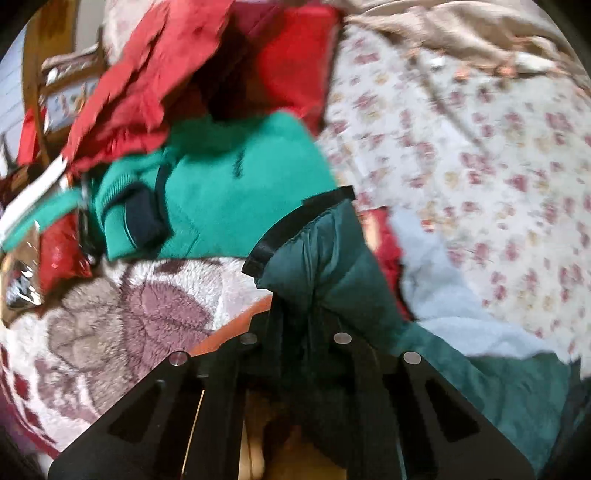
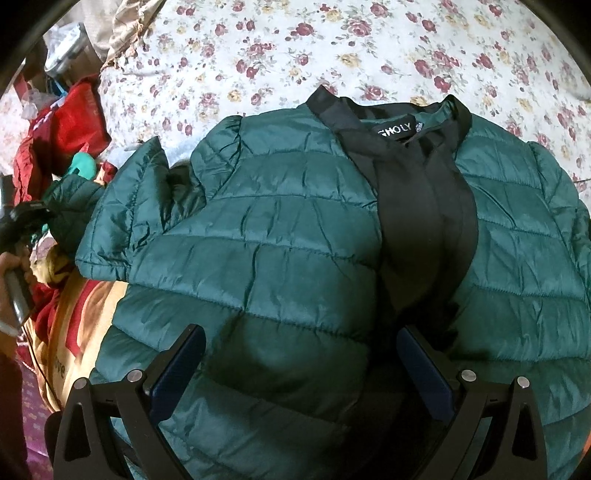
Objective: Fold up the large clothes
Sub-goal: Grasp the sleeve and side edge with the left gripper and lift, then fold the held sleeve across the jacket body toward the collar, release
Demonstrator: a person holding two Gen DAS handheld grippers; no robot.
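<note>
A dark green quilted jacket (image 2: 280, 236) with a black collar and front band (image 2: 417, 192) lies spread front-up on the floral bed sheet (image 2: 280, 48). My left gripper (image 1: 299, 314) is shut on the jacket's sleeve (image 1: 325, 251), near its black cuff (image 1: 295, 225), and holds it raised. In the right wrist view that sleeve (image 2: 147, 166) stretches left to the left gripper (image 2: 22, 218). My right gripper (image 2: 301, 354) is open, with its blue-padded fingers (image 2: 177, 365) just above the jacket's lower front, holding nothing.
A pile of clothes lies to the left: a bright green sweater (image 1: 229, 184), red garments (image 1: 147, 74) and a fluffy flower-patterned blanket (image 1: 122, 317). A light blue cloth (image 1: 443, 295) and a beige blanket (image 1: 461, 33) lie on the bed sheet (image 1: 480, 147).
</note>
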